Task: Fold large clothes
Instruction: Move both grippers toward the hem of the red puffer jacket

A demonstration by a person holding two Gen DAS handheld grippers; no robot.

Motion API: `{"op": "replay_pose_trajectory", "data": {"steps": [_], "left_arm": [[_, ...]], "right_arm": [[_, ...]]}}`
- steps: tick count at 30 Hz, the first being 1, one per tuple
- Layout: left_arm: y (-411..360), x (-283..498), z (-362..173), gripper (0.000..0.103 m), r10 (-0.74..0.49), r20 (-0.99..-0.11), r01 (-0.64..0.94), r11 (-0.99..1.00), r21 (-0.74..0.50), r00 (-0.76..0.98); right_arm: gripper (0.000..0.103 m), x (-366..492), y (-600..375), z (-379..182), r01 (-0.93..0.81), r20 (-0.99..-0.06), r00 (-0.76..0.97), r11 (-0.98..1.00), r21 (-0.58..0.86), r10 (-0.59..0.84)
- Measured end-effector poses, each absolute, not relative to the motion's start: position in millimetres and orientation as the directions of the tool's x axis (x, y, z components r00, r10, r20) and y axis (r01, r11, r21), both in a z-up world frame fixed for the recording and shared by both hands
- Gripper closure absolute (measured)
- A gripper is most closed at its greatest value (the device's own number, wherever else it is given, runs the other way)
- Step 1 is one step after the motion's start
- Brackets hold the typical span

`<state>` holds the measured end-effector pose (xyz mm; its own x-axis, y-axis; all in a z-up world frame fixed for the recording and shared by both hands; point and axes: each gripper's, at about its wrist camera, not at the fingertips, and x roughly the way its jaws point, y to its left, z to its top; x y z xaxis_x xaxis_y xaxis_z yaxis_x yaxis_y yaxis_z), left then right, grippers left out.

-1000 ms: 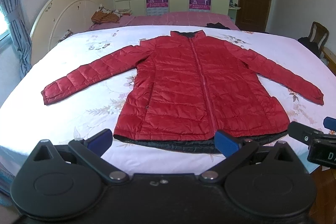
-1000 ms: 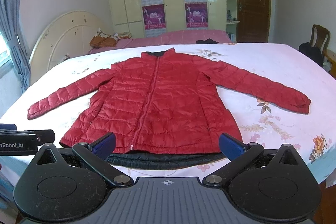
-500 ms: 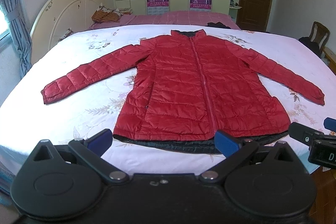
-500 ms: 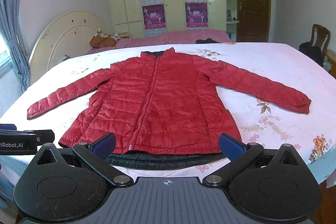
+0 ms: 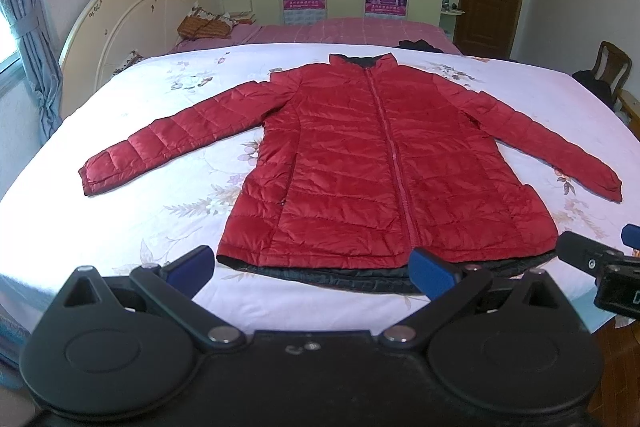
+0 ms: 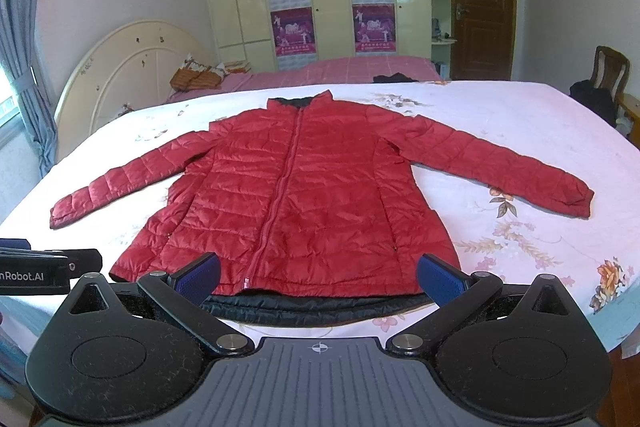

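Both tongs held apart, short of the jacket's hem.

Our left tongs (image 5: 310, 269) and right tongs (image 6: 320, 277) gape wide, holding nothing, just before the near edge of the bed (image 5: 132, 155). The red puffer jacket (image 5: 372, 163) lies flat, zipped, on the floral bedsheet (image 6: 520, 243), sleeves spread, its black lining (image 6: 312, 309) showing below the hem.

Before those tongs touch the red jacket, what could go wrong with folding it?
Three risks, judged from how things lie:
1. The jacket looks puffy and shiny, so a pinch may slip or grab only the top layer.
2. Its black lining sticks out past the hem; a fold could drag it out further.
3. Both tongs, left and right, sit open near the hem, while the sleeves spread wide, so reaching them may bunch the bedsheet.
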<state>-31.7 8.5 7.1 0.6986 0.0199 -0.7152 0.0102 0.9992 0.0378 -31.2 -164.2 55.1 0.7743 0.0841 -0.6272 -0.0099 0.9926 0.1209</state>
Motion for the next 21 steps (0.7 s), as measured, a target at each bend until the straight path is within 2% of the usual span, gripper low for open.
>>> {"op": "replay_pose_trajectory", "data": {"steps": [21], "left_arm": [[16,5,-5,0.000,0.035,-0.737,-0.008,0.999,0.040,0.675]], "right_arm": [[0.000,-1,-179,47,0.043,-0.643,0.764,0.992,0.119,0.044]]}}
